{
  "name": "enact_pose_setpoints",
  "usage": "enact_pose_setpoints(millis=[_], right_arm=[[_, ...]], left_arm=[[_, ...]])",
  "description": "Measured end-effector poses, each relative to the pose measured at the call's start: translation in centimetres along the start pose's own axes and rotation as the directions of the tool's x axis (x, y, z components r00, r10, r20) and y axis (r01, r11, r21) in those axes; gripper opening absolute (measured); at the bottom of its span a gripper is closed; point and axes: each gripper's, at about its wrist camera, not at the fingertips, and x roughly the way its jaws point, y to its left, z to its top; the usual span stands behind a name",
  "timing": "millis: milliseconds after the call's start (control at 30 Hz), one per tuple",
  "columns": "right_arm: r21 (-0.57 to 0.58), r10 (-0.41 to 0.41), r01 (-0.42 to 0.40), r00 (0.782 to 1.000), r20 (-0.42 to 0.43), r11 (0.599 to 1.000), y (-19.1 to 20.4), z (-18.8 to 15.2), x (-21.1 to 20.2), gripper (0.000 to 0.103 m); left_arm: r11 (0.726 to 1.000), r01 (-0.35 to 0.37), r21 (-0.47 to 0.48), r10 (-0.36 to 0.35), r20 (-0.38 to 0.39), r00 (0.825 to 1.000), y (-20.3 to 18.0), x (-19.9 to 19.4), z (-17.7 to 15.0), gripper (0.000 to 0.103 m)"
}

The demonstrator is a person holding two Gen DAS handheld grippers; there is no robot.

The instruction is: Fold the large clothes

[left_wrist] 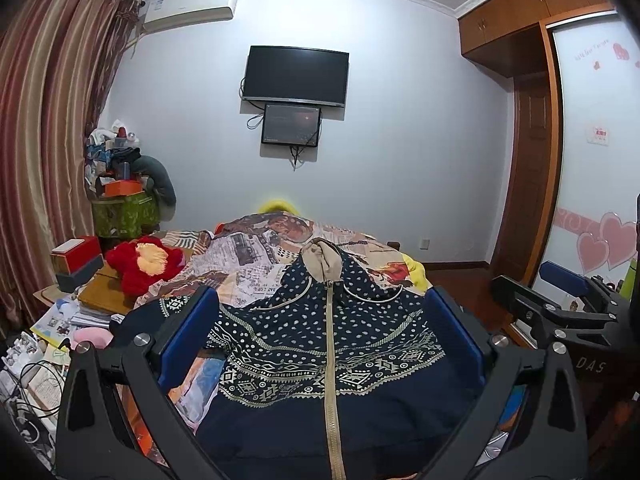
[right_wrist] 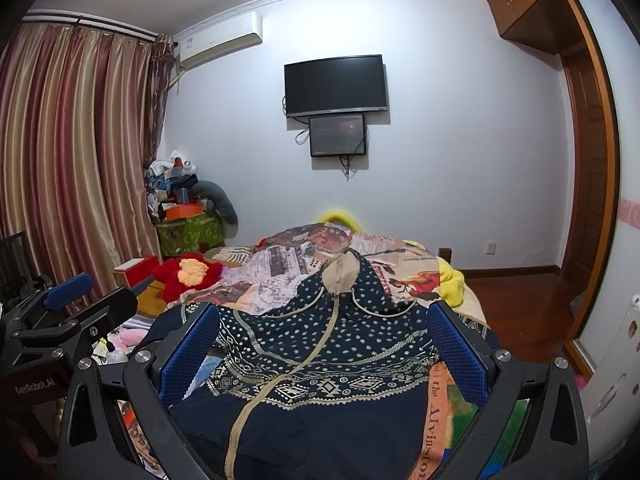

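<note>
A navy hooded jacket with white dots, a patterned band and a beige zipper lies front up on the bed, its beige-lined hood pointing away. It also shows in the right wrist view. My left gripper is open above the jacket's lower part, blue pads wide apart, holding nothing. My right gripper is open above the jacket too, empty. The right gripper shows at the right edge of the left wrist view; the left gripper shows at the left of the right wrist view.
The bed has a newspaper-print cover and a yellow blanket at its far right. A red plush toy, boxes and papers crowd a low table at left. Curtains hang left; a wardrobe stands right.
</note>
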Motion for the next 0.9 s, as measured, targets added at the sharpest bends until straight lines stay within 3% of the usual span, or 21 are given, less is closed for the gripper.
enact_pose_setpoints(millis=[467, 500, 900], right_arm=[[-0.005, 0.002, -0.002, 1.0, -0.006, 1.0, -0.6, 0.2, 0.7, 0.103], [-0.007, 0.003, -0.003, 1.0, -0.007, 1.0, 0.6, 1.3, 0.4, 0.103], [-0.064, 0.009, -0.012, 0.998, -0.057, 0.998, 2.3, 1.0, 6.4, 0.103]], left_arm=[[1.0, -0.005, -0.013, 0.005, -0.003, 1.0, 0.8, 0.3, 0.0, 0.103], [1.0, -0.007, -0.015, 0.007, -0.006, 1.0, 0.9, 0.5, 0.0, 0.103], [0.994, -0.094, -0.062, 0.09, -0.054, 0.994, 6.1, 5.3, 0.2, 0.103]])
